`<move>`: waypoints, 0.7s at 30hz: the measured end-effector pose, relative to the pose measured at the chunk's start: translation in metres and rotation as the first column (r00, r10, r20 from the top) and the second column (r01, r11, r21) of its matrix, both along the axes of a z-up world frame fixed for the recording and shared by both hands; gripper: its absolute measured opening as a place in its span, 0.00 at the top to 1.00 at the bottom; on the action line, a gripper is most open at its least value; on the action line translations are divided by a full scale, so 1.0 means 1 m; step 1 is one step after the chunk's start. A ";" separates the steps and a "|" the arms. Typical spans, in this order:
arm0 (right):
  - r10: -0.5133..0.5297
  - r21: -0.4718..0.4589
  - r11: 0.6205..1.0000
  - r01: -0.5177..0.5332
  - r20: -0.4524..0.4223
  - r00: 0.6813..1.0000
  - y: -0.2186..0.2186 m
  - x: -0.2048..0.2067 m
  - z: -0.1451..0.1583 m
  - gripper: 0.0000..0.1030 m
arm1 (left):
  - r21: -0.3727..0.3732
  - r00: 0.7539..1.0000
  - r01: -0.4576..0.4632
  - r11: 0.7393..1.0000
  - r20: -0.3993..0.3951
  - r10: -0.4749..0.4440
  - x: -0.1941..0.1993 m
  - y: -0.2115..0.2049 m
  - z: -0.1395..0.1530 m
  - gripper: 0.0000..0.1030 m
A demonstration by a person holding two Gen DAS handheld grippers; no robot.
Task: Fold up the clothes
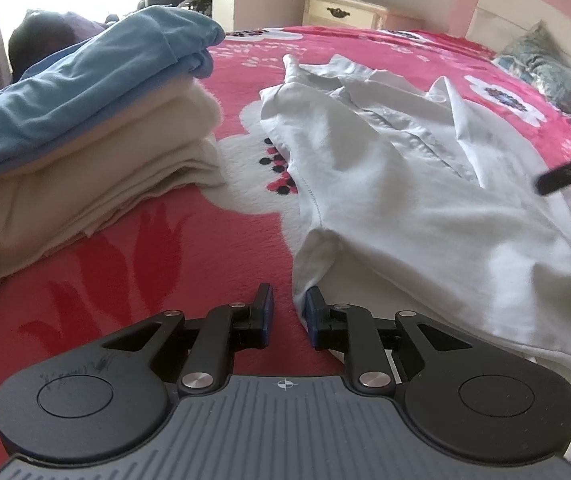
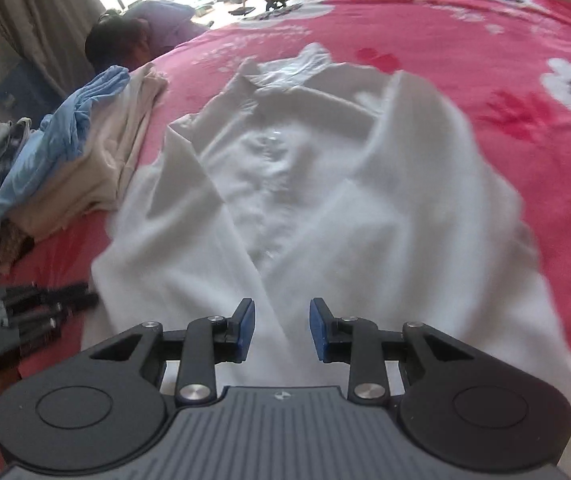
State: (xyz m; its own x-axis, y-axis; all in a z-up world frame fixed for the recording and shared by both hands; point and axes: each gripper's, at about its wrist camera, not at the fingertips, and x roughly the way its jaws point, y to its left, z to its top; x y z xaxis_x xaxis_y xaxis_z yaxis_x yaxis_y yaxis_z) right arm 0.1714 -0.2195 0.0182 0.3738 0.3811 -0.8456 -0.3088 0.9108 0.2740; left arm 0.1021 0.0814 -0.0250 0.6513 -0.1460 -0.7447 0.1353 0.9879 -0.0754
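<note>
my bed is covered by a pink blanket (image 1: 189, 248) with white flowers and red leaf shapes. a white shirt (image 1: 397, 184) lies rumpled on it, collar at the far end, its near hem close in front of me. left of the shirt, apart from it, sits a stack of folded clothes (image 1: 97, 184), cream layers with a blue garment (image 1: 85, 84) on top. far right, a patterned pillow (image 1: 541, 60) rests by the headboard.
</note>
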 end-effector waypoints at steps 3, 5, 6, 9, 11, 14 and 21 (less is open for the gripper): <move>0.033 -0.050 0.998 -0.035 -0.024 0.999 0.016 0.014 -0.015 0.69 | -0.004 1.000 -0.010 1.000 0.003 0.010 -0.002 0.002 -0.001 0.81; 0.057 -0.075 0.995 -0.061 -0.052 0.997 0.021 0.014 -0.024 0.74 | -0.010 1.000 -0.012 1.000 0.006 0.012 -0.003 0.004 -0.001 0.81; 0.071 -0.097 0.992 -0.075 -0.050 0.996 0.023 0.013 -0.025 0.84 | -0.014 1.000 -0.014 1.000 0.007 0.014 -0.003 0.005 -0.002 0.81; 0.111 -0.149 0.983 -0.112 -0.013 0.994 0.029 0.008 -0.019 1.00 | -0.024 1.000 -0.015 1.000 0.012 0.016 -0.004 0.007 -0.002 0.81; 0.125 -0.196 0.974 -0.113 0.046 0.991 0.033 0.006 -0.009 1.00 | -0.026 1.000 -0.021 0.999 0.016 0.021 -0.006 0.007 -0.003 0.81; 0.154 -0.243 0.963 -0.117 0.139 0.978 0.042 0.003 0.003 1.00 | -0.027 0.999 -0.030 0.999 0.022 0.031 -0.007 0.006 -0.003 0.81; 0.163 -0.321 0.942 -0.097 0.185 0.969 0.056 0.022 -0.017 0.97 | -0.008 0.999 -0.032 0.999 0.029 0.032 -0.008 0.004 -0.005 0.81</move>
